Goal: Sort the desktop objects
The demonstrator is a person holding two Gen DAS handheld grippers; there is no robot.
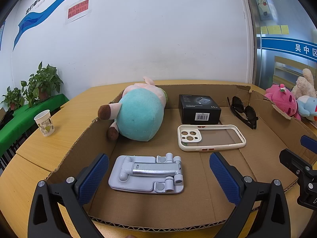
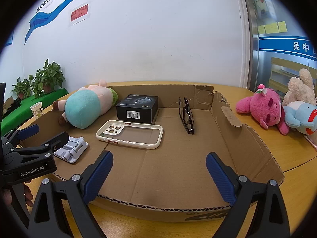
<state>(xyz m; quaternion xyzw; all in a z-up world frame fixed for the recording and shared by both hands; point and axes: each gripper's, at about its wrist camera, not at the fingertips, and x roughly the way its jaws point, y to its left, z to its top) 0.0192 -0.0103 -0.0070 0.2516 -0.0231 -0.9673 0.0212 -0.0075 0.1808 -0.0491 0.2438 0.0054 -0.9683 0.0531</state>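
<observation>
Both my grippers, left gripper and right gripper, gape wide; rigid phone stand near the box's front-left corner likely wants gripping across its flat sides.

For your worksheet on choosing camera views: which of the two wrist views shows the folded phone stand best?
The left wrist view. The phone stand lies whole and close between the open left gripper fingers, hinges and metal arm plain. In the right wrist view the left gripper's body hides most of it, leaving one corner visible.
</observation>
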